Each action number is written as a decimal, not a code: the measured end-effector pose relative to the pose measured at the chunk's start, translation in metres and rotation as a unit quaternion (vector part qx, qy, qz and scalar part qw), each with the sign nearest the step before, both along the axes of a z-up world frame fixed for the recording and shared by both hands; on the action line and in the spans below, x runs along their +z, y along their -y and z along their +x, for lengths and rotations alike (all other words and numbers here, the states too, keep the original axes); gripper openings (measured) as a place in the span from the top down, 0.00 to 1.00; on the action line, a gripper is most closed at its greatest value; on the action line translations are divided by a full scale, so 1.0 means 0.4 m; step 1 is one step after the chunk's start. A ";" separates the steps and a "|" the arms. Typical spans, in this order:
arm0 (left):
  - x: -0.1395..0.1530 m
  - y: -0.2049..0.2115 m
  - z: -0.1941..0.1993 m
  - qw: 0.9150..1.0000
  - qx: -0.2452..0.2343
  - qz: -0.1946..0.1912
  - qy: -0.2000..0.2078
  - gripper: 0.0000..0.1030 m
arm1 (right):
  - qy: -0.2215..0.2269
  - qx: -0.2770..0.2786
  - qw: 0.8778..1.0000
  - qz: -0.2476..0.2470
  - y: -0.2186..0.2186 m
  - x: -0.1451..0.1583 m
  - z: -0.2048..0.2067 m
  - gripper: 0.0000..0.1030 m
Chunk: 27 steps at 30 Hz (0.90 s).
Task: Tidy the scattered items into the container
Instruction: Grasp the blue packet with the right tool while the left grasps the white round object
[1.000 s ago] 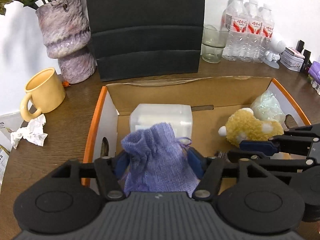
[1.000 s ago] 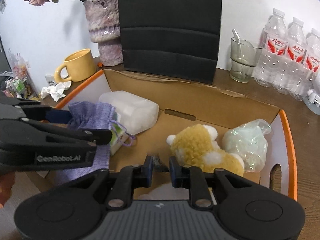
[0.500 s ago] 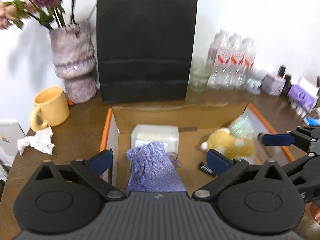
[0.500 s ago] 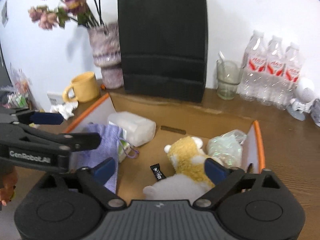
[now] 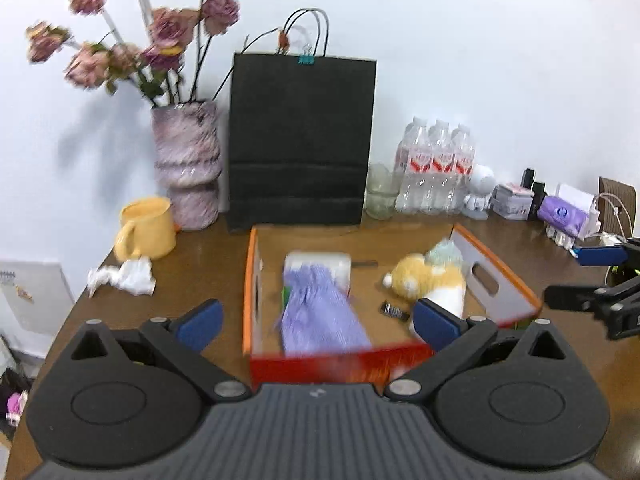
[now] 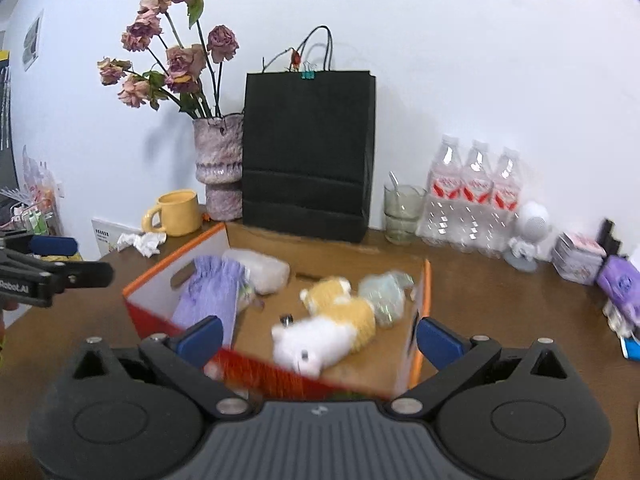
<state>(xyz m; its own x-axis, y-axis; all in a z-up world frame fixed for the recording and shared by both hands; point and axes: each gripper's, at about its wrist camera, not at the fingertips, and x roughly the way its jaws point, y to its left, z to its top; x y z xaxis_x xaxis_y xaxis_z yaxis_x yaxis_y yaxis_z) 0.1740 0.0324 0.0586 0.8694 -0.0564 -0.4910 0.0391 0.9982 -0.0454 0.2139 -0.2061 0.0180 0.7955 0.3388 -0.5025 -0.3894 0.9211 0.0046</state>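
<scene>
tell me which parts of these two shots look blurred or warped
Left wrist view: the box, purple pouch and flowers are smeared by motion, while the gripper stays sharp. Right wrist view: the box's near red rim and bottles blur. Both views bulge fisheye-style, with dark corners.

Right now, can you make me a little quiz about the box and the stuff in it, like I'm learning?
1. True or false: the purple pouch lies inside the box.
2. Which sits outside the box? A) plush toy B) crumpled tissue C) purple pouch
3. Fill in: the left claw and the right claw are both ____.

Key: 1 true. 2 B. 3 open, holding nothing.
</scene>
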 end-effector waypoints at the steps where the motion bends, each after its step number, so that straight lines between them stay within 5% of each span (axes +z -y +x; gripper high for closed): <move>1: -0.018 -0.004 -0.016 1.000 0.003 -0.001 -0.005 0.00 | -0.003 -0.004 1.000 0.003 0.008 -0.014 -0.017 0.00; 14: -0.194 0.007 -0.107 0.997 -0.007 0.030 -0.076 0.02 | -0.066 0.005 0.998 0.014 -0.013 -0.204 -0.118 0.07; 27: -0.247 0.019 -0.085 0.993 -0.026 0.038 -0.105 0.32 | -0.088 0.048 0.995 0.000 -0.138 -0.249 -0.070 0.21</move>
<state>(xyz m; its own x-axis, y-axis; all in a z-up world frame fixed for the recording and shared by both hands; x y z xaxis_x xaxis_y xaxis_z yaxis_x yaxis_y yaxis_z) 0.1398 0.0249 -0.0402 0.7447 -0.0534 -0.6652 0.0875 0.9960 0.0179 0.1857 -0.1509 -0.0814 0.6596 0.4091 -0.6305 -0.4688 0.8796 0.0804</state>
